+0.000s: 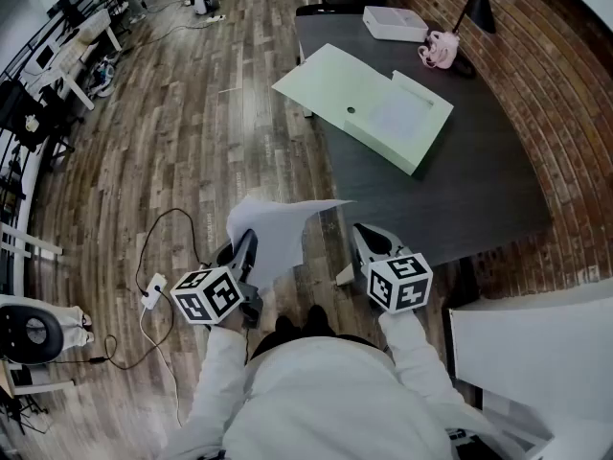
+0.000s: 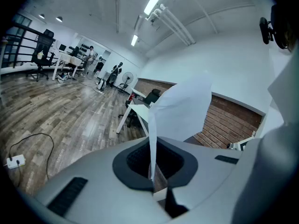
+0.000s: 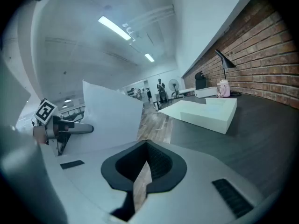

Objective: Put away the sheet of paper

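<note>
1. The sheet of paper (image 1: 280,230) is plain white, and no print shows on either face.
2. Its lower edge is pinched between the closed jaws of the left gripper (image 1: 245,257), and the sheet stands up from them.
3. It is not flat: the upper part bows over to the right, with one corner pointing toward the dark worktop (image 1: 460,180).
4. It is held in the air above the wooden floor (image 1: 192,142), beside the worktop's near left edge.
</note>
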Action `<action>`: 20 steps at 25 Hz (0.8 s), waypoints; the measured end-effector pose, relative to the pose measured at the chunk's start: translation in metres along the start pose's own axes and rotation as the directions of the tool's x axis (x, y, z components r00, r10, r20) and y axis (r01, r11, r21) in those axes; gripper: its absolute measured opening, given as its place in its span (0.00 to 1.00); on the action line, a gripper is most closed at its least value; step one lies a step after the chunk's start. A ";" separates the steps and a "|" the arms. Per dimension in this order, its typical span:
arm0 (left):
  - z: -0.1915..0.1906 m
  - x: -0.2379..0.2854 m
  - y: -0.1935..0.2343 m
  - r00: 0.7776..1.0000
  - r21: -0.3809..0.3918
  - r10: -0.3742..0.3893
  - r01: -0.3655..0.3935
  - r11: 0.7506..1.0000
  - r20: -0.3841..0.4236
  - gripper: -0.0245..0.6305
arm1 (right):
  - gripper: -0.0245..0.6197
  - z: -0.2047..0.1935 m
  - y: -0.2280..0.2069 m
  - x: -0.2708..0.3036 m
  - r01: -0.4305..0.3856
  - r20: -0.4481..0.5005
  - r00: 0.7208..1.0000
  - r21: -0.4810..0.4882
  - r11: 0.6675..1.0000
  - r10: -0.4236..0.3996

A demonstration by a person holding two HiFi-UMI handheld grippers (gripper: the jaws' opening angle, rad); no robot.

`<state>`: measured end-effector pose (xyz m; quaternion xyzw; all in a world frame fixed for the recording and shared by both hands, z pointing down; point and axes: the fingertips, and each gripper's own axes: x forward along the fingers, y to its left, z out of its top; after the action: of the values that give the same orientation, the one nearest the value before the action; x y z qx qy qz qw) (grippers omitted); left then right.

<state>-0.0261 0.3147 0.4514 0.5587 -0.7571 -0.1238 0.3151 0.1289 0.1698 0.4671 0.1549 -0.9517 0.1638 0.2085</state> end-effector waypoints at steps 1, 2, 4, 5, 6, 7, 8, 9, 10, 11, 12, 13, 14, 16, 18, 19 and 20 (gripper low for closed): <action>0.000 -0.001 -0.001 1.000 -0.001 -0.001 0.001 1.000 0.003 0.06 | 0.08 0.000 0.000 0.000 -0.001 0.002 1.000 -0.002 1.000 0.001; 0.000 -0.001 -0.001 1.000 -0.002 -0.001 0.001 1.000 0.005 0.06 | 0.08 0.001 0.000 -0.001 -0.003 0.006 1.000 -0.004 1.000 0.003; 0.001 -0.001 -0.002 1.000 -0.004 -0.002 0.002 1.000 0.008 0.06 | 0.08 0.003 0.000 -0.001 -0.011 0.016 1.000 -0.005 1.000 0.011; 0.002 -0.001 -0.003 1.000 -0.006 -0.003 0.003 1.000 0.009 0.06 | 0.08 0.004 0.001 0.000 -0.020 0.023 1.000 -0.001 1.000 0.020; 0.003 0.000 -0.003 1.000 -0.008 -0.004 0.004 1.000 0.010 0.06 | 0.08 0.005 0.001 0.000 -0.030 0.029 0.999 0.005 1.000 0.030; 0.003 0.000 -0.004 1.000 -0.010 -0.005 0.005 1.000 0.011 0.06 | 0.08 0.006 0.002 0.001 -0.040 0.032 0.999 0.012 0.999 0.040; 0.004 0.001 -0.005 1.000 -0.012 -0.007 0.007 1.000 0.012 0.06 | 0.08 0.005 0.002 0.002 -0.049 0.031 0.998 0.019 0.999 0.049; 0.004 0.001 -0.006 1.000 -0.016 -0.010 0.010 1.000 0.016 0.06 | 0.08 0.004 0.001 0.003 -0.056 0.026 0.998 0.025 0.998 0.055; 0.006 0.002 -0.008 1.000 -0.023 -0.015 0.015 1.000 0.021 0.06 | 0.08 0.004 0.001 0.004 -0.059 0.019 0.998 0.027 0.998 0.059; 0.008 0.003 -0.011 0.999 -0.032 -0.020 0.021 0.999 0.028 0.06 | 0.08 0.004 0.000 0.005 -0.061 0.012 0.998 0.025 0.998 0.061; 0.009 0.005 -0.013 0.999 -0.039 -0.025 0.027 0.999 0.034 0.06 | 0.08 0.004 0.000 0.006 -0.065 0.008 0.998 0.021 0.998 0.065; 0.011 0.006 -0.015 0.999 -0.043 -0.029 0.030 0.999 0.038 0.06 | 0.08 0.005 0.001 0.007 -0.070 0.006 0.998 0.016 0.997 0.070; 0.012 0.007 -0.016 0.999 -0.043 -0.031 0.032 0.999 0.039 0.06 | 0.08 0.006 0.001 0.008 -0.074 0.006 0.997 0.012 0.997 0.074; 0.014 0.011 -0.017 0.999 -0.041 -0.033 0.034 0.999 0.036 0.06 | 0.08 0.008 0.000 0.012 -0.080 0.005 0.997 0.016 0.997 0.080; 0.016 0.015 -0.017 0.999 -0.036 -0.035 0.036 0.999 0.029 0.06 | 0.08 0.008 0.000 0.015 -0.087 -0.002 0.996 0.014 0.996 0.087; 0.019 0.018 -0.018 0.999 -0.033 -0.037 0.038 0.999 0.027 0.06 | 0.08 0.008 0.001 0.017 -0.089 -0.007 0.996 0.001 0.996 0.089; 0.022 0.021 -0.018 0.999 -0.029 -0.040 0.041 0.999 0.026 0.06 | 0.08 0.008 0.001 0.019 -0.088 -0.013 0.996 -0.017 0.996 0.088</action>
<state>-0.0290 0.2857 0.4316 0.5678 -0.7476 -0.1482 0.3111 0.1094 0.1635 0.4681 0.1101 -0.9577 0.1656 0.2080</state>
